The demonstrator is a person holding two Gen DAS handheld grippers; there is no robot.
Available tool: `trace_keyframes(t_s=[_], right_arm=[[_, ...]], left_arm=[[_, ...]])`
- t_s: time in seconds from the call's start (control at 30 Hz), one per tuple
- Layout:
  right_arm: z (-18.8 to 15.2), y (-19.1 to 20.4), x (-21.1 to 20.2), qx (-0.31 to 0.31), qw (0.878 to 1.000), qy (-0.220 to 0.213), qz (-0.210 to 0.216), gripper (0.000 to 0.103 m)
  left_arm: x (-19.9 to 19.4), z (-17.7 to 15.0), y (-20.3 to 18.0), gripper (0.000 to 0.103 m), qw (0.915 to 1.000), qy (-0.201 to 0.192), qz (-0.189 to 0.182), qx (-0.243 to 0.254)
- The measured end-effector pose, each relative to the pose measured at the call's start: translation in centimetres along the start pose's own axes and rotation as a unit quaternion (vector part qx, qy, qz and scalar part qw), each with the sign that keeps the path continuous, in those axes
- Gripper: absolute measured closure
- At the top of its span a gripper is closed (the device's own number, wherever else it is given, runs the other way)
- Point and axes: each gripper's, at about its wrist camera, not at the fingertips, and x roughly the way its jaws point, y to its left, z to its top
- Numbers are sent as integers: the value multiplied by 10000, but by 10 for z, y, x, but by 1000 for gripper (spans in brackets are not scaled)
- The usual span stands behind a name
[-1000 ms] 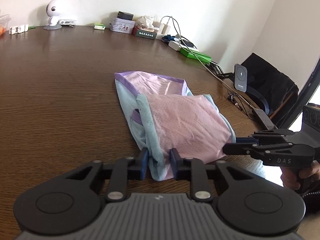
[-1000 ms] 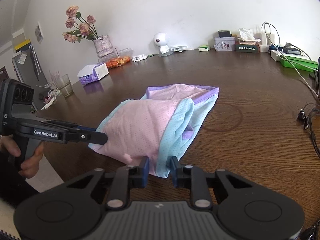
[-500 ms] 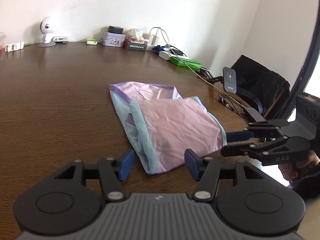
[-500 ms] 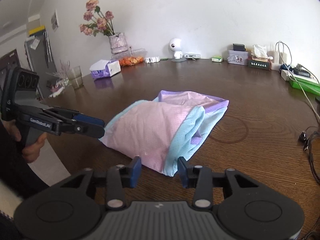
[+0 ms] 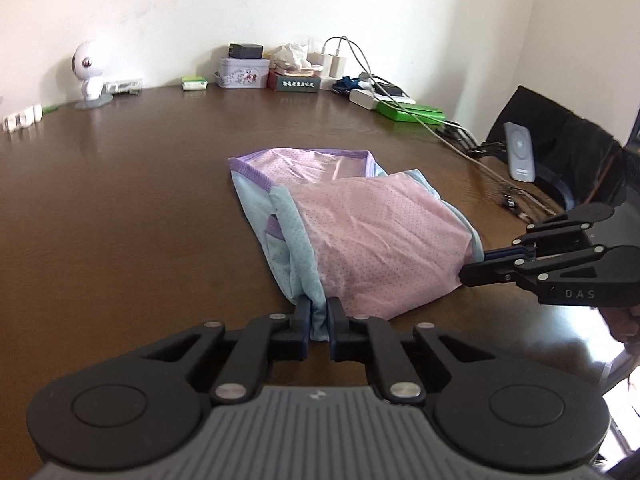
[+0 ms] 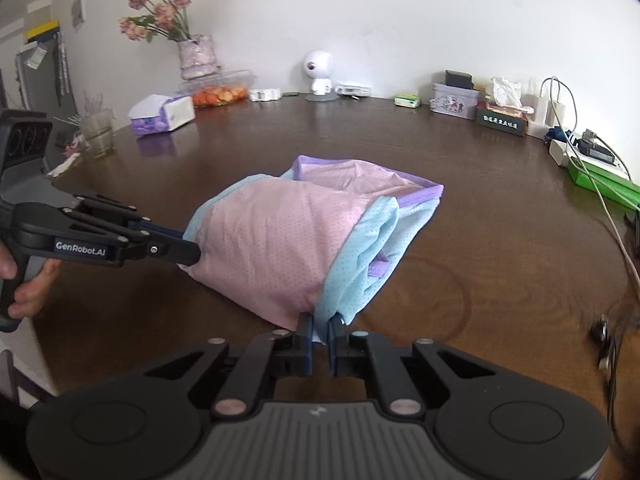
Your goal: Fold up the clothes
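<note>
Bench [image 5: 120,208] surface of dark wood carries the work, with assorted clutter set along its far edge against the wall. Garment [image 5: 360,240], a pink mesh piece with light blue panels and purple trim, lies near the middle of the bench, already doubled over so that the pink layer covers most of the blue one; the purple-edged opening faces the far side.

Two near corners of the garment are held. The left gripper [image 5: 319,320] is closed on the blue edge at the near left corner, the cloth being pinched between its fingers [image 5: 301,314]. The right gripper [image 6: 319,330] is likewise closed on the blue edge at the near right corner. In the right wrist view the held edge appears raised slightly off the bench.

The step in hand is judged to be a further fold, begun from the near edge. The next move calls for both corners to be lifted together, carried level toward the purple-trimmed far edge, and laid down with the edges aligned before the fingers are released. Uneven lift is to be avoided, as the thin mesh is likely to bunch.
</note>
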Motion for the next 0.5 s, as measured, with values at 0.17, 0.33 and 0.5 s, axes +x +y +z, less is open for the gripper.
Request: trace_keyframes(t_s=[0.17, 0.33, 0.5], right_arm=[[22, -18, 27, -82, 9999, 1, -127, 96], [23, -24, 31, -79, 9999, -76, 14, 83], [13, -26, 28, -83, 9997, -200, -83, 27]], left_arm=[[24, 19, 14, 93, 9998, -129, 136, 53], [22, 13, 15, 31, 9992, -376, 114, 113], [19, 11, 9, 0, 9986, -423, 197, 253]])
